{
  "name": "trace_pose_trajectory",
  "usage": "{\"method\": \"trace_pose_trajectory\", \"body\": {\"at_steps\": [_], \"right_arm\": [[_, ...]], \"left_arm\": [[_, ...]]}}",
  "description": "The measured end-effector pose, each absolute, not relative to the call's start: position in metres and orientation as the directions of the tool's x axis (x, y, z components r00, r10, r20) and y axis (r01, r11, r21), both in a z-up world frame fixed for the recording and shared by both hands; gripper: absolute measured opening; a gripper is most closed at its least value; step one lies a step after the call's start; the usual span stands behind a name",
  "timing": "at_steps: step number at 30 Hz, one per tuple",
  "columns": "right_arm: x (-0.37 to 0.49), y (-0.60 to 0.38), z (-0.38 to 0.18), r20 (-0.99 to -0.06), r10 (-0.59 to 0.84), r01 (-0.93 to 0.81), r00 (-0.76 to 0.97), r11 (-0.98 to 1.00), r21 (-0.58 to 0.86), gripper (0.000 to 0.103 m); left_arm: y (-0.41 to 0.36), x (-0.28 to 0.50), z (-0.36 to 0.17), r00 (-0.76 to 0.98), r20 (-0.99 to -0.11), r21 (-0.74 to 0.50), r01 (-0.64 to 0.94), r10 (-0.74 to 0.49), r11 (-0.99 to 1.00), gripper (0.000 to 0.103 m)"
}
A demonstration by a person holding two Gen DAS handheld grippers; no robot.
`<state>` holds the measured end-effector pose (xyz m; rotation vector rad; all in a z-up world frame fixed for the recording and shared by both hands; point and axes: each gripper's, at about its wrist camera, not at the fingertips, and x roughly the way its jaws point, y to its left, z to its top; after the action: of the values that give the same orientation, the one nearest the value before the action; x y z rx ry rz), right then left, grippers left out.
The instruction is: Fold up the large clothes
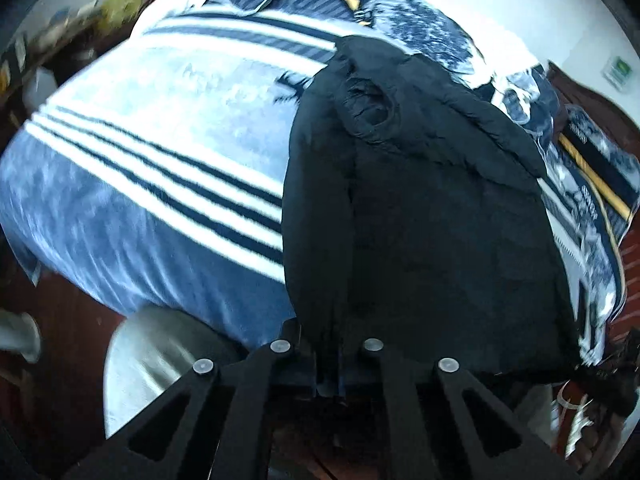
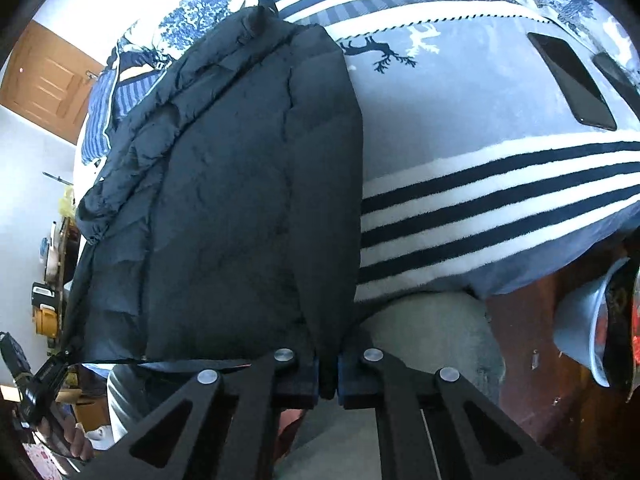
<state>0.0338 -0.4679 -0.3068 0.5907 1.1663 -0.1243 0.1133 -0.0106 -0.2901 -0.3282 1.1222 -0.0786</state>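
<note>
Covering the bed is a fleece blanket (image 1: 160, 128) in pale blue with bands of white and navy stripes and a small deer motif (image 2: 380, 54), and on it lies the black puffer jacket (image 1: 420, 200), stretched from the near edge of the bed away toward the pillows. The left gripper (image 1: 328, 364) is pinched tight on the jacket's near hem, dark fabric bunched between its pads. The right gripper (image 2: 328, 372) is likewise clamped on the hem at the jacket's other near corner, cloth squeezed between its blue pads (image 2: 316, 376).

Beyond the jacket's far end sit rumpled pillows and bedding (image 1: 420, 20) printed in blue and white with a yellow-edged band. To the jacket's right in the right wrist view, two dark phones (image 2: 572, 80) lie flat on the blanket, well apart from it. A wooden door (image 2: 48, 80) stands past the jacket's left side in that view, set in a pale wall, with cluttered shelves (image 2: 52, 272) lower down. Below the jacket's hem the bed edge drops to a reddish-brown wooden floor (image 2: 540, 380), and the person's light grey trouser leg (image 2: 432, 336) shows just beneath the blanket's edge.
</note>
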Motion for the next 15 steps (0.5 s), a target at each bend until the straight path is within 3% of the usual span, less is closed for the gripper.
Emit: {"method": "trace_pose_trajectory", "body": {"at_steps": [1,3,4,5,6,7,8,15], "right_arm": [[0.034,-0.468,-0.309,-0.885,0.221,0.39,0.41,0.834,0.389,0.01],[0.035,-0.469,-0.308,-0.872,0.23,0.391,0.431,0.824,0.41,0.011],[0.032,-0.471,-0.306,-0.863,0.229,0.391,0.451,0.818,0.422,0.016],[0.03,-0.473,-0.303,-0.846,0.237,0.386,0.477,0.809,0.444,0.033],[0.025,-0.475,-0.3,-0.831,0.246,0.38,0.498,0.8,0.464,0.049],[0.026,-0.476,-0.298,-0.819,0.249,0.378,0.516,0.792,0.479,0.085],[0.027,-0.478,-0.295,-0.809,0.231,0.383,0.54,0.789,0.481,0.089],[0.056,-0.483,-0.3,-0.803,0.235,0.396,0.547,0.773,0.495,0.089]], "left_arm": [[-0.006,0.11,-0.293,0.447,-0.858,-0.337,-0.122,-0.252,0.933,0.01],[0.002,0.104,-0.289,0.481,-0.831,-0.383,-0.135,-0.278,0.914,0.02],[0.009,0.102,-0.287,0.49,-0.827,-0.388,-0.138,-0.278,0.911,0.036],[0.011,0.1,-0.286,0.494,-0.826,-0.383,-0.141,-0.271,0.913,0.059],[0.013,0.101,-0.284,0.502,-0.826,-0.37,-0.141,-0.256,0.918,0.066],[0.015,0.1,-0.282,0.514,-0.825,-0.354,-0.144,-0.236,0.924,0.067],[0.017,0.101,-0.281,0.516,-0.827,-0.342,-0.147,-0.223,0.928,0.067],[0.002,0.135,-0.318,0.392,-0.882,-0.336,-0.138,-0.261,0.932,0.067]]}}
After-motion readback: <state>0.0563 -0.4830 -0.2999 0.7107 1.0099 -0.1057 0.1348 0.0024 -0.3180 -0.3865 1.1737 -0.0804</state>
